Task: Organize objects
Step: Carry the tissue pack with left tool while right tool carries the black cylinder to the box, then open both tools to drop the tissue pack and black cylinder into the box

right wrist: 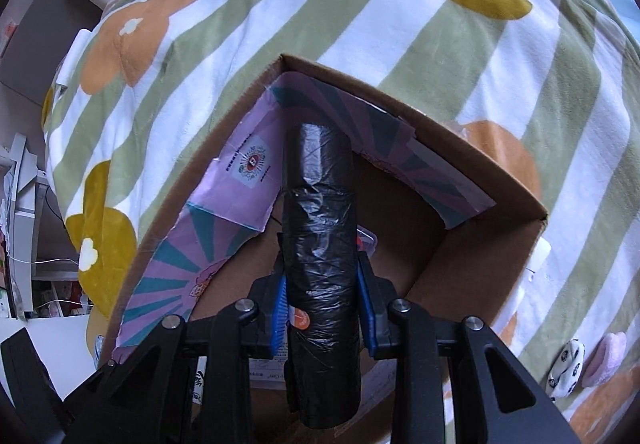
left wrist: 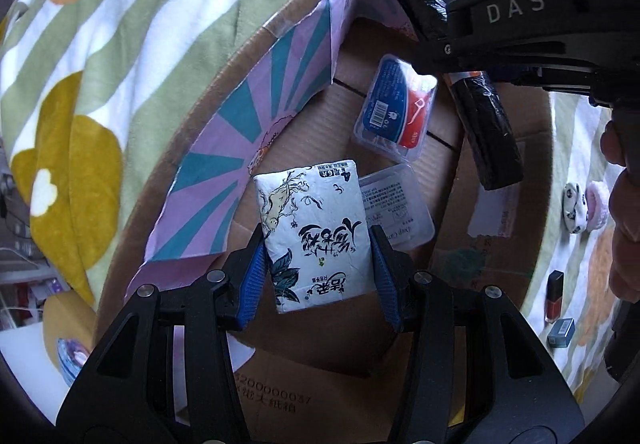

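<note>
My left gripper [left wrist: 318, 260] is shut on a white tissue pack [left wrist: 316, 232] with black lettering, held over the open cardboard box [left wrist: 224, 95]. My right gripper [right wrist: 322, 298] is shut on a black roll of bin bags [right wrist: 320, 244], also above the box [right wrist: 480, 211]; in the left wrist view that roll [left wrist: 490, 131] hangs at the upper right under the other gripper's black body. On the box floor lie a blue and red plastic case [left wrist: 394, 111] and a clear plastic case [left wrist: 400, 203].
The box sits on a blanket [right wrist: 280, 3] with green stripes and flowers. Purple and teal paper [left wrist: 240, 147] lines the box wall. To the right on the blanket lie a red nail polish bottle [left wrist: 554, 296], a small blue box [left wrist: 560, 332] and round pads [left wrist: 576, 213].
</note>
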`<state>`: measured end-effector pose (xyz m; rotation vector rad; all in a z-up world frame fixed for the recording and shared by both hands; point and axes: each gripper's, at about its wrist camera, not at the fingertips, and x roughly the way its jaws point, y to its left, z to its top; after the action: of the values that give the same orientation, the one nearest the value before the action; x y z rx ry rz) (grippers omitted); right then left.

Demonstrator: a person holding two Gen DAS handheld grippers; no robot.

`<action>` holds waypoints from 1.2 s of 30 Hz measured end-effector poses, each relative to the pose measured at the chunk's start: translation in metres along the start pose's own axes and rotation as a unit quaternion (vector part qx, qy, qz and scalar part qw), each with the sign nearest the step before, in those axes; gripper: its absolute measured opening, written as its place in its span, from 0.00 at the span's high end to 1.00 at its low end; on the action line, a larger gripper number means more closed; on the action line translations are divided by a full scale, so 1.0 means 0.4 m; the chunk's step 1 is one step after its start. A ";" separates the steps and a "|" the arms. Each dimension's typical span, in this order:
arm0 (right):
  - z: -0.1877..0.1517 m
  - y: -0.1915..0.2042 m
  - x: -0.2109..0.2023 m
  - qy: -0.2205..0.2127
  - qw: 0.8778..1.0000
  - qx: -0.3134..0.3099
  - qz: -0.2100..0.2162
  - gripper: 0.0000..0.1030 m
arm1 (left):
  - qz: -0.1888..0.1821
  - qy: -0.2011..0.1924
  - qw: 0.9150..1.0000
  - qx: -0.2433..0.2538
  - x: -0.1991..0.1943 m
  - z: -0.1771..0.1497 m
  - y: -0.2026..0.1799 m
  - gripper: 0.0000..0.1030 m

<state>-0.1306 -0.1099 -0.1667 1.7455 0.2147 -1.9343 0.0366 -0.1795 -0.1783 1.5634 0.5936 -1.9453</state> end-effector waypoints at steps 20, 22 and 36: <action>0.000 0.022 0.018 -0.004 0.999 -0.035 -0.003 0.14 | -0.026 0.011 0.999 -0.019 -0.018 -0.009 -0.004 0.00; -0.002 0.036 0.010 -0.021 0.999 -0.046 -0.005 0.01 | -0.020 0.017 1.000 -0.006 -0.016 -0.010 -0.020 0.00; -0.020 0.081 -0.040 -0.008 0.998 -0.059 -0.001 0.01 | -0.023 0.014 1.000 0.008 -0.030 -0.033 -0.027 0.00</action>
<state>-0.1075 -0.1296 -0.1452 1.6521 0.3187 -1.8965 0.0407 -0.1611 -0.1695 1.6018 0.6318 -1.9704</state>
